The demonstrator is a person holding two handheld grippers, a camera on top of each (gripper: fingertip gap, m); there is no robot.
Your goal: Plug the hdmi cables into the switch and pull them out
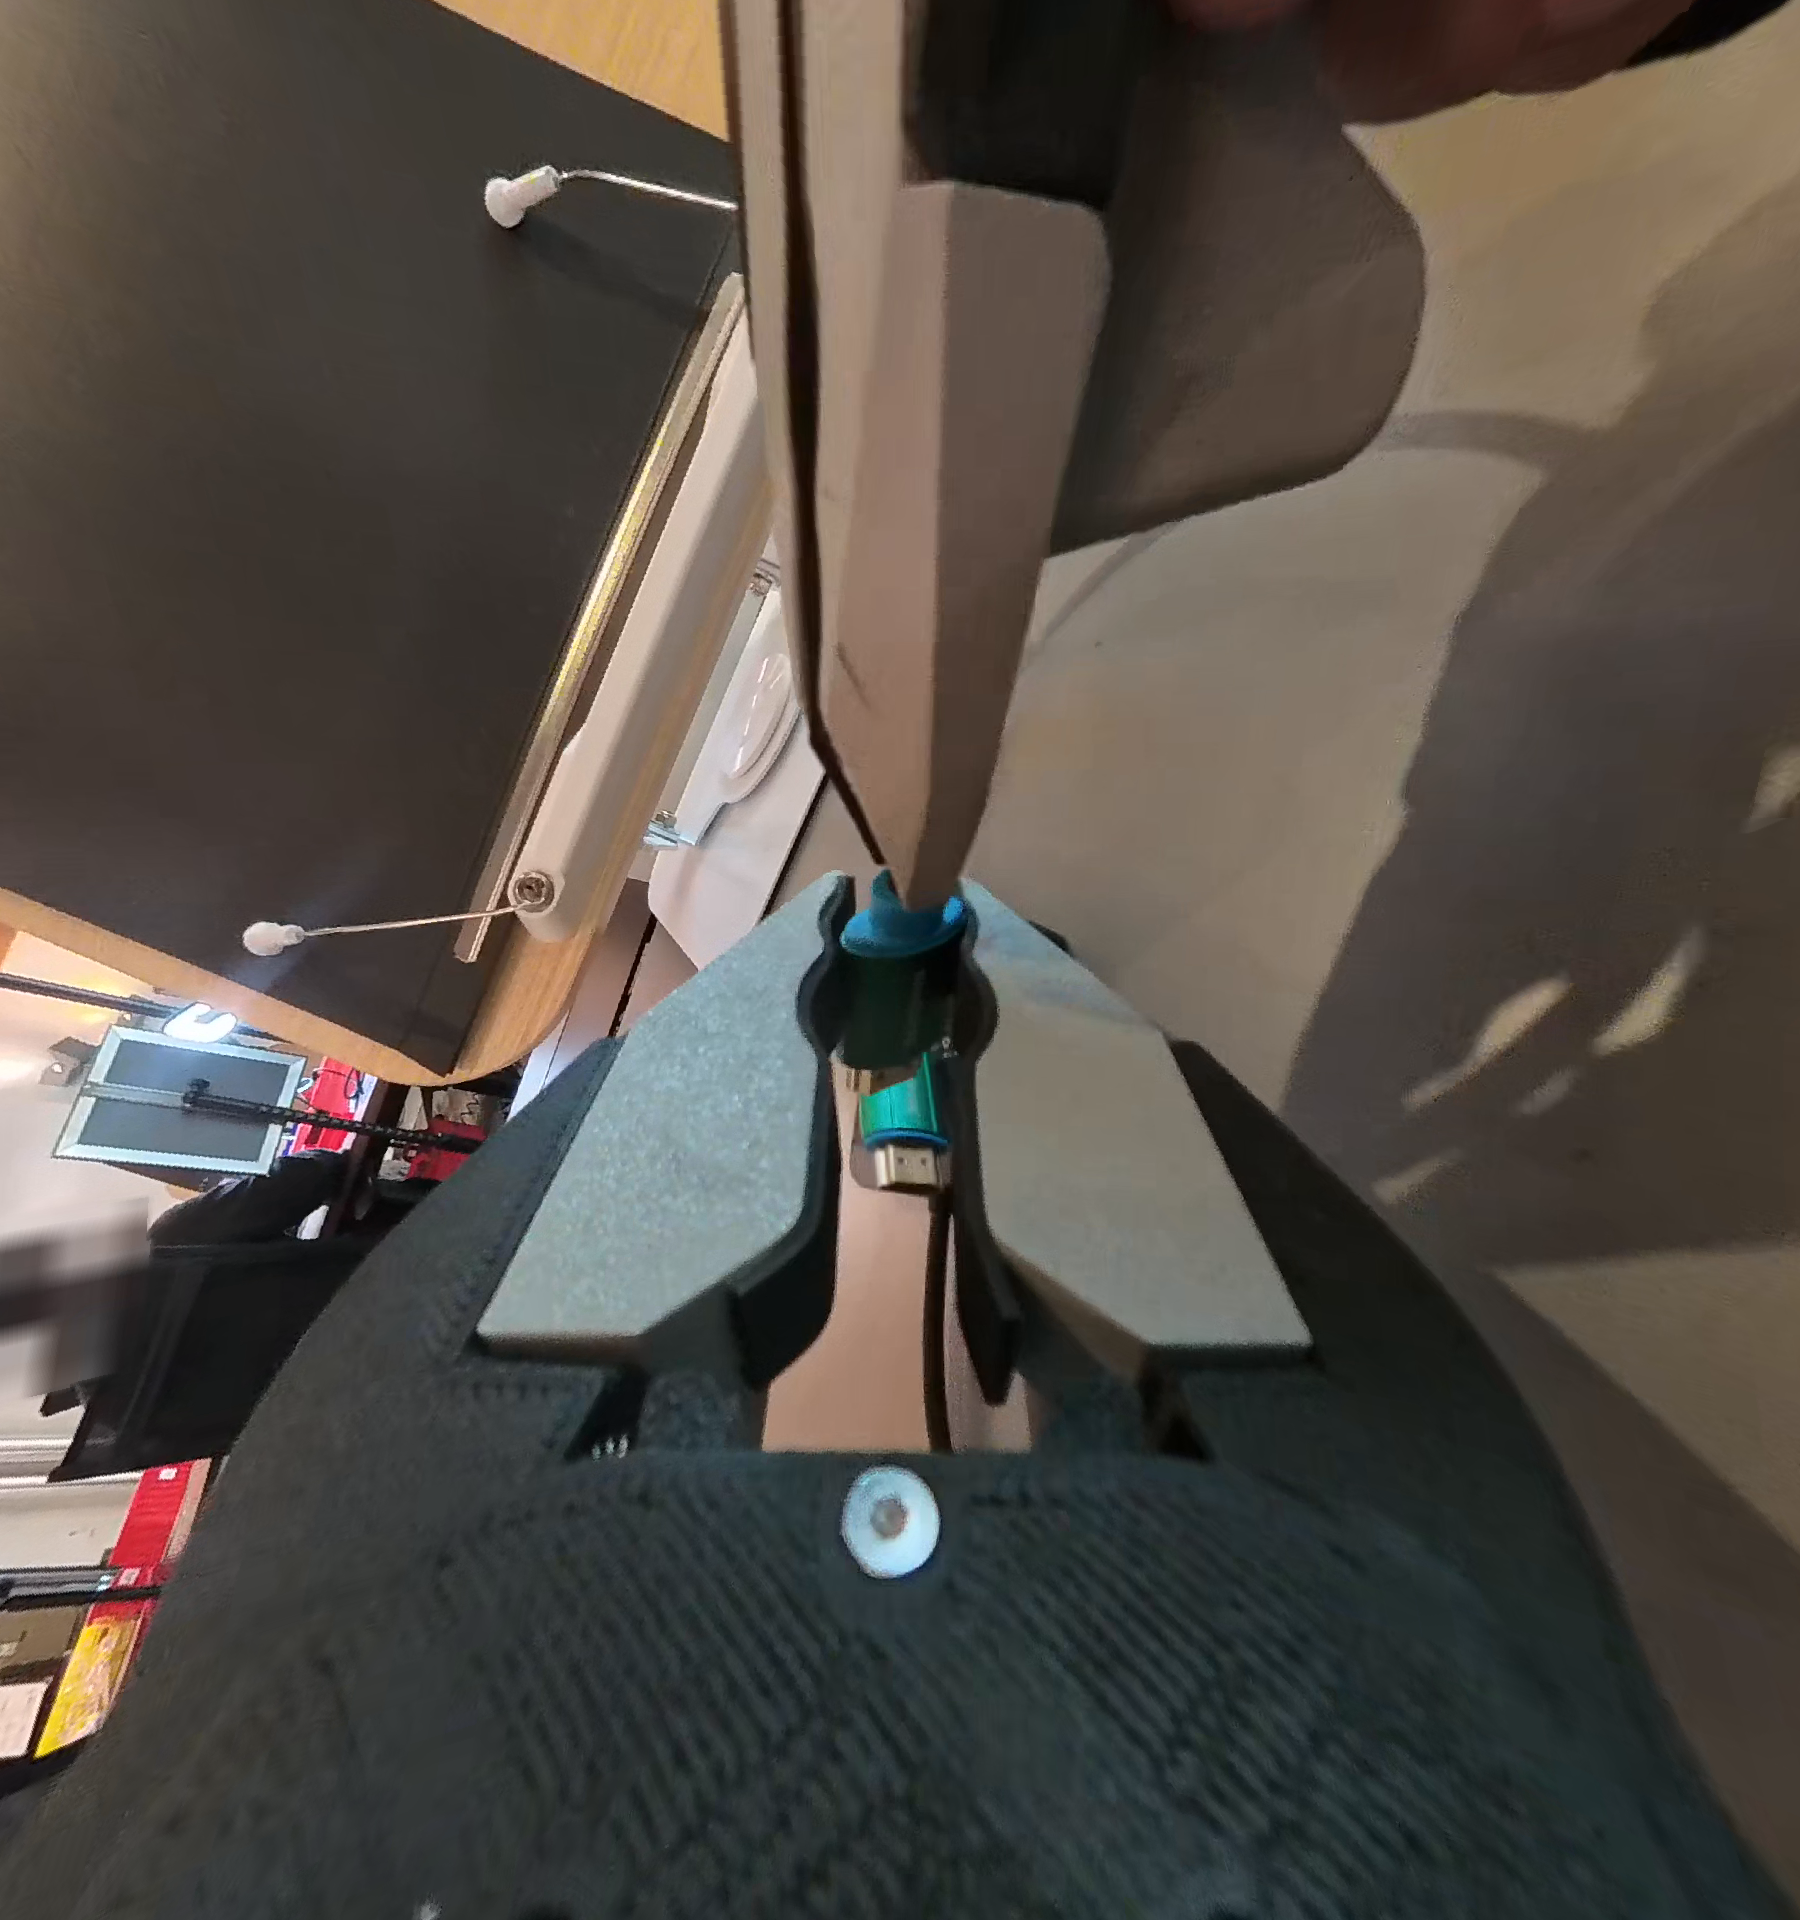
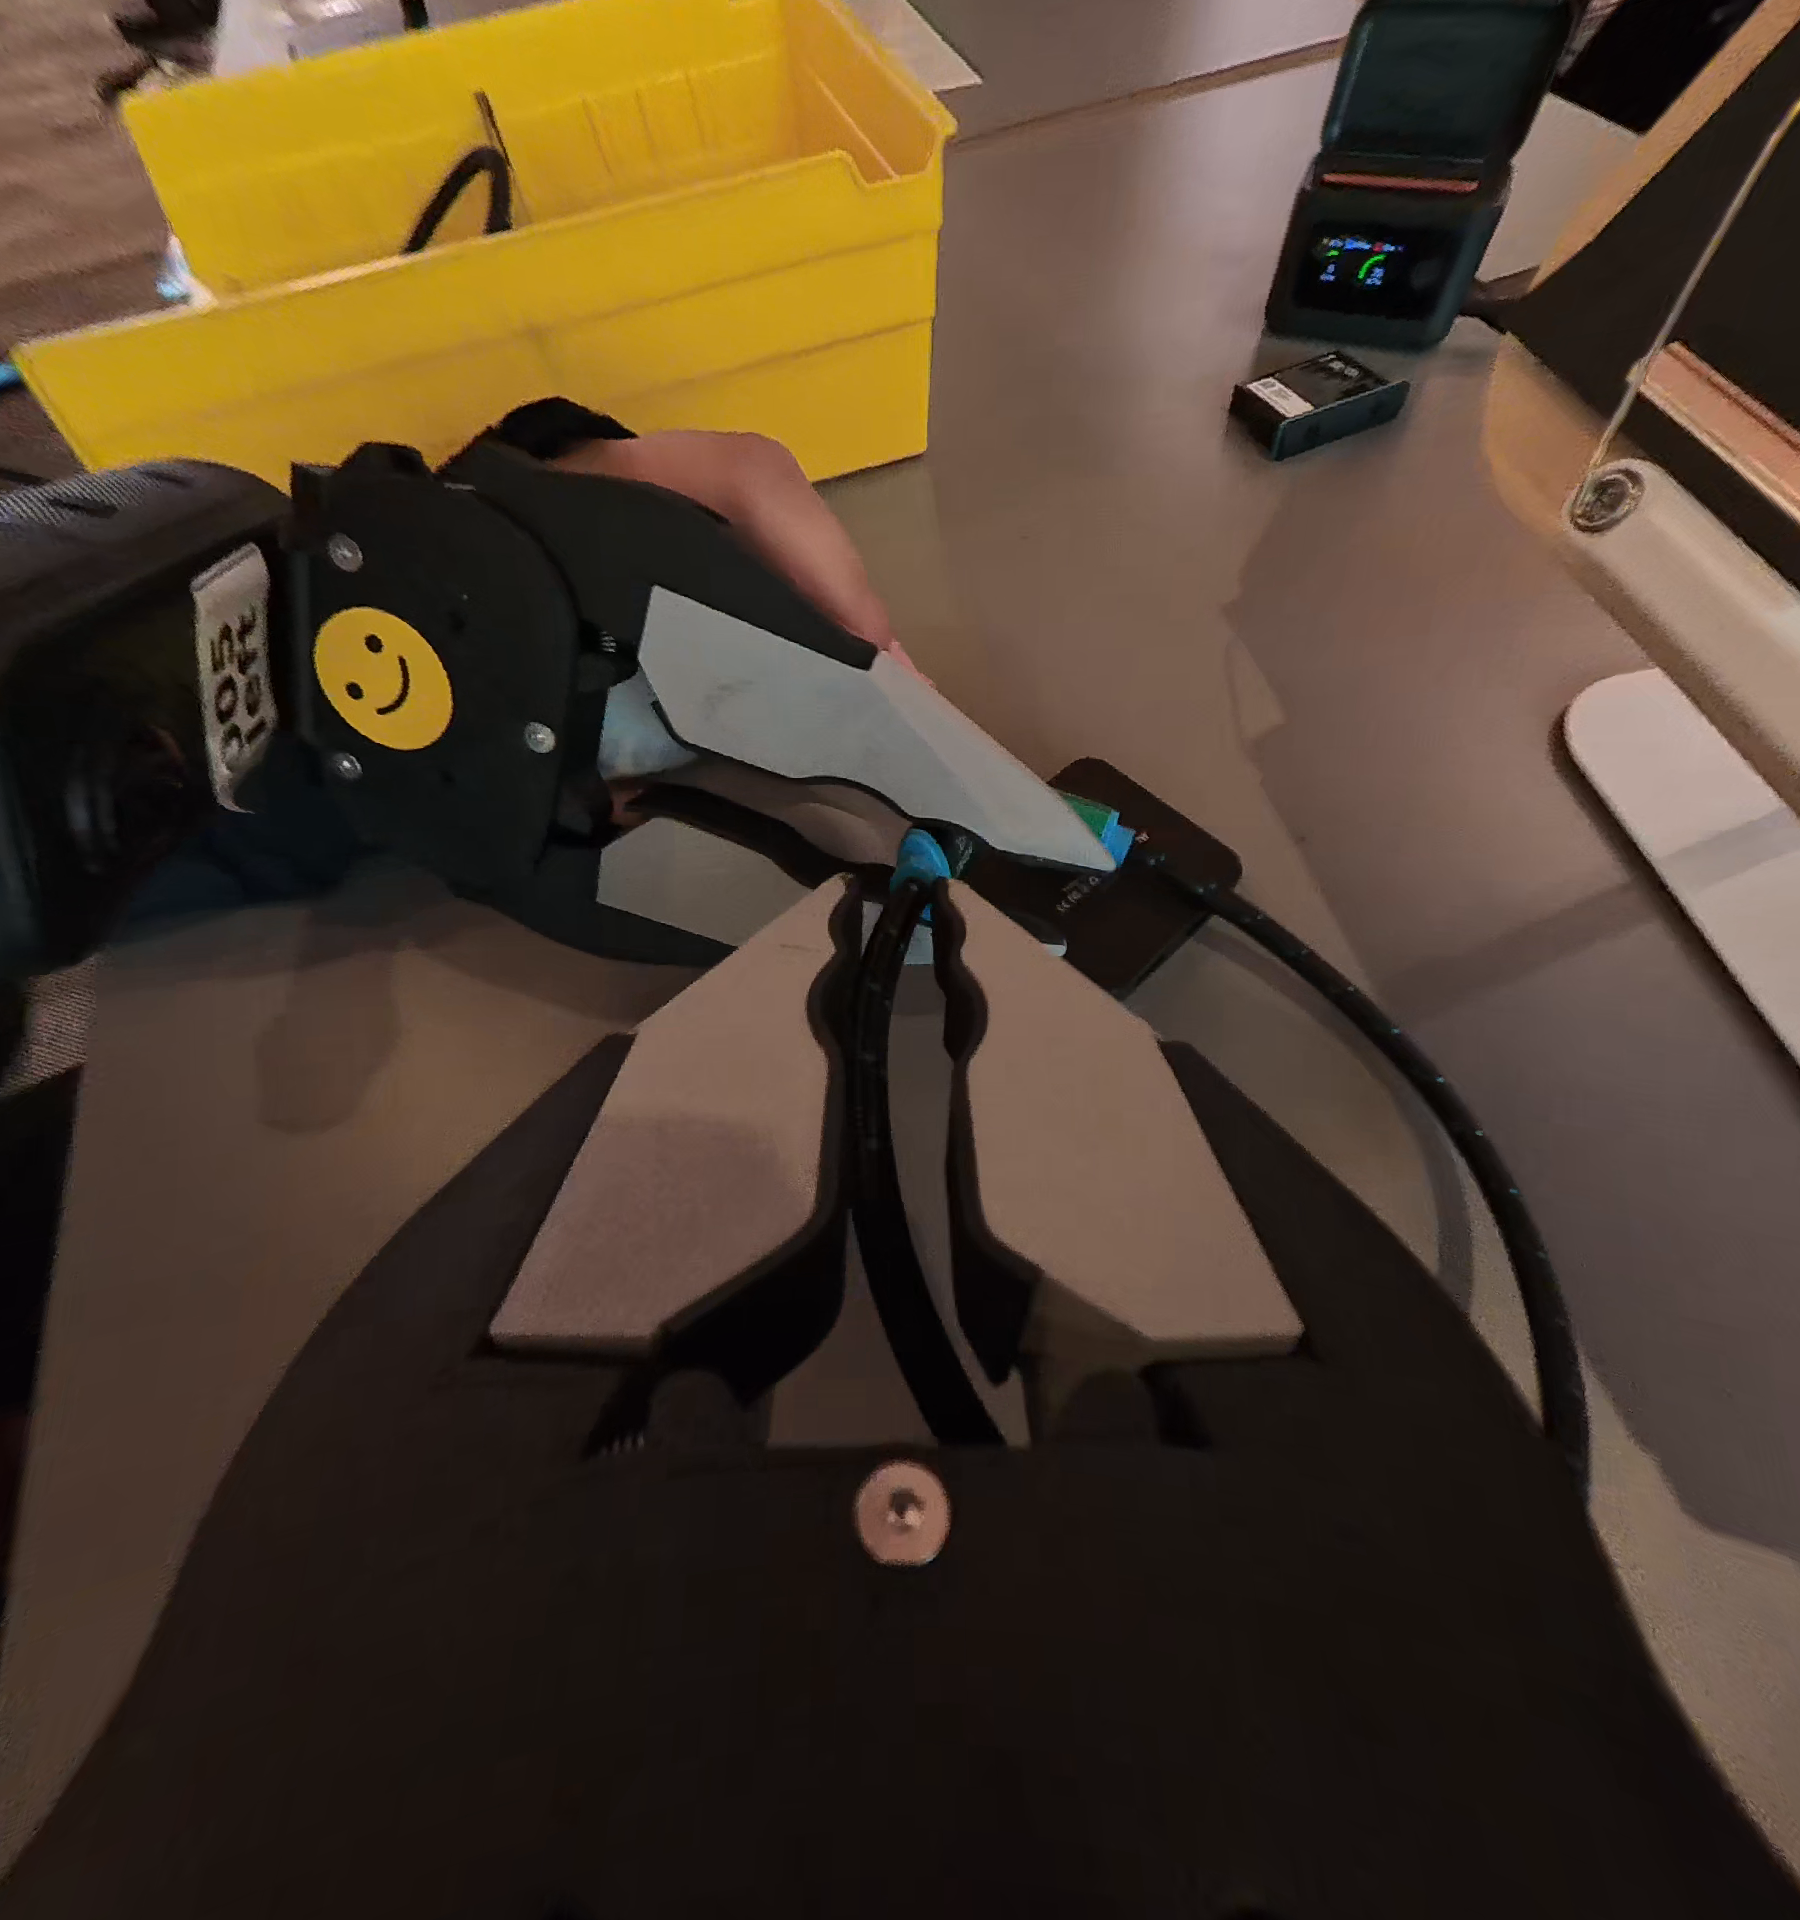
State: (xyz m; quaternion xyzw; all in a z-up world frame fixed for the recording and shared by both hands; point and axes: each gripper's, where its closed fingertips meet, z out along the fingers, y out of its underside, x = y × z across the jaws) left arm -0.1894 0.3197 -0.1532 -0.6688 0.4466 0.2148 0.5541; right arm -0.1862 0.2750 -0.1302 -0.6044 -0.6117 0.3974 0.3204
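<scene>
My left gripper [image 1: 901, 935] is shut on a green HDMI plug [image 1: 891, 1023] with a blue collar; its metal tip [image 1: 911, 1169] points back at the camera. In the right wrist view the left gripper [image 2: 1093, 847] holds that green plug [image 2: 1088, 816] just over the black switch [image 2: 1166, 914] on the table. My right gripper [image 2: 901, 904] is shut on the same cable at its blue collar [image 2: 922, 857], and the black cable [image 2: 880, 1091] runs back between its fingers. The right gripper's tip [image 1: 911, 878] touches the collar from above. A second black cable [image 2: 1436, 1101] sits plugged into the switch.
A yellow bin [image 2: 563, 281] stands behind the left gripper. A dark device with a lit screen [image 2: 1395, 239] and a small black box [image 2: 1317, 400] stand at the back right. A black monitor [image 1: 252, 468] on a white stand [image 2: 1706, 810] is at the right. The gap from one gripper's tips to the other's is roughly 5 centimeters. Between my left fingertips and the black monitor [image 1: 252, 468] there is roughly 20 centimeters.
</scene>
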